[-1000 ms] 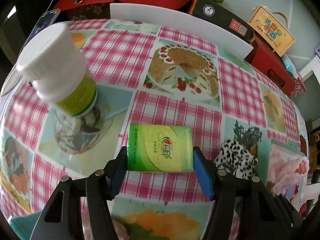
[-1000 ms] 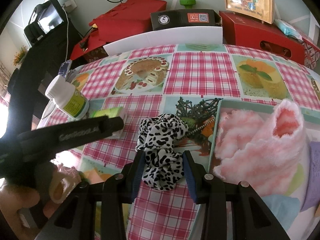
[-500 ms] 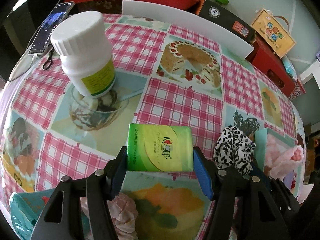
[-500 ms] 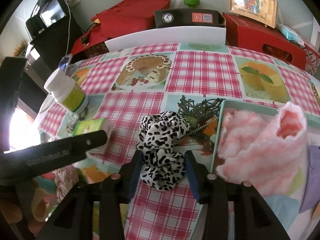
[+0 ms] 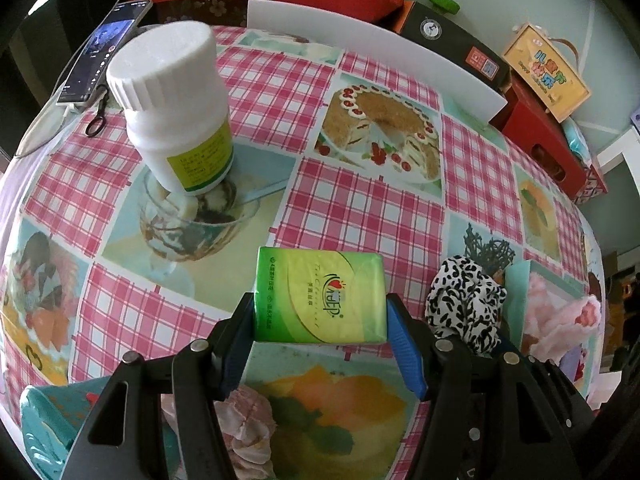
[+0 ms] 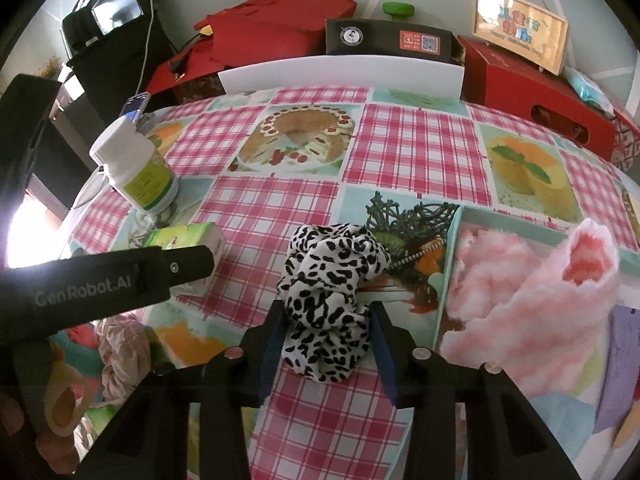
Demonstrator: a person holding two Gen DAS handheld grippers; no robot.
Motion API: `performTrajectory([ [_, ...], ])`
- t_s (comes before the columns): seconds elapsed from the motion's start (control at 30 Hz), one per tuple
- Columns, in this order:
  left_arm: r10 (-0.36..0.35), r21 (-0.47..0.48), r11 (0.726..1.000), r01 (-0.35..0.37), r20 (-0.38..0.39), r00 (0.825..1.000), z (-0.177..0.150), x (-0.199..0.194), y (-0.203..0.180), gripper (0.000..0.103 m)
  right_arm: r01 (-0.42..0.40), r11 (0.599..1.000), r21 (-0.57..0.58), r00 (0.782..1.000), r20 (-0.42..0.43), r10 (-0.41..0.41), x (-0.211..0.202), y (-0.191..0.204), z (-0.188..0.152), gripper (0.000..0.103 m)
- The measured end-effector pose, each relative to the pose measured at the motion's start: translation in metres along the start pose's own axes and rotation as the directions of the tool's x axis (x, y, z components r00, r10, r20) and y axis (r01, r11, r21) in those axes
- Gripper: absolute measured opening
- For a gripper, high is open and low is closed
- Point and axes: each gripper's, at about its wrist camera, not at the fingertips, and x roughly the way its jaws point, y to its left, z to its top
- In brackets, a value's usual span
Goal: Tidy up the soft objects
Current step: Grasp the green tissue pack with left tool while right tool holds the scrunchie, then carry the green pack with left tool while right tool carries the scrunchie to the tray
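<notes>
While the checked table spreads beneath, the left tongs clamp a green tissue pack at 6 o'clock; the right tongs grip a leopard scrunchie, a pink fluffy sock at 3 o'clock.

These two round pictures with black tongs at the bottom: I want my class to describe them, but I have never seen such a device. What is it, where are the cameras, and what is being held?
A person holds a two-finger tool in each hand, with a wide-angle camera on each looking along its fingers.

The left view shows the left hand-held gripper shut on a green tissue pack. The right view shows the right hand-held gripper shut on a leopard-print scrunchie.

On the checked tablecloth stand a white pill bottle and a tray with a fluffy pink cloth.
</notes>
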Motion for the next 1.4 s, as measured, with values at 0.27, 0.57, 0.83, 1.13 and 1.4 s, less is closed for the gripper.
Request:
performTrajectory([
  [0.27, -0.027, 0.010, 1.000, 0.026, 0.052, 0.998, 0.005, -0.023, -0.004, 0.064, 0.008, 1.000, -0.017, 0.999, 0.040, -0.007, -0.013, 0.002, 0.003, 0.037],
  [0.57, -0.087, 0.045, 0.996, 0.081, 0.144, 0.986, 0.008, -0.064, -0.015, 0.064, 0.003, 1.000, -0.024, 0.988, 0.152, 0.001, -0.055, 0.003, 0.008, 0.037],
  [0.83, -0.137, 0.081, 0.989, 0.124, 0.196, 0.971, 0.006, -0.094, -0.025, 0.064, 0.027, 1.000, -0.012, 0.965, 0.263, -0.023, -0.100, -0.003, 0.010, 0.037],
  [1.13, -0.185, 0.128, 0.979, 0.158, 0.243, 0.952, 0.002, -0.119, -0.038, 0.064, 0.101, 0.989, 0.107, 0.948, 0.291, -0.128, -0.131, -0.039, 0.008, 0.037],
  [1.4, -0.229, 0.212, 0.960, 0.184, 0.215, 0.949, -0.010, -0.119, -0.070, 0.064, 0.184, 0.955, 0.233, 0.930, 0.274, -0.246, -0.148, -0.089, -0.002, 0.037],
])
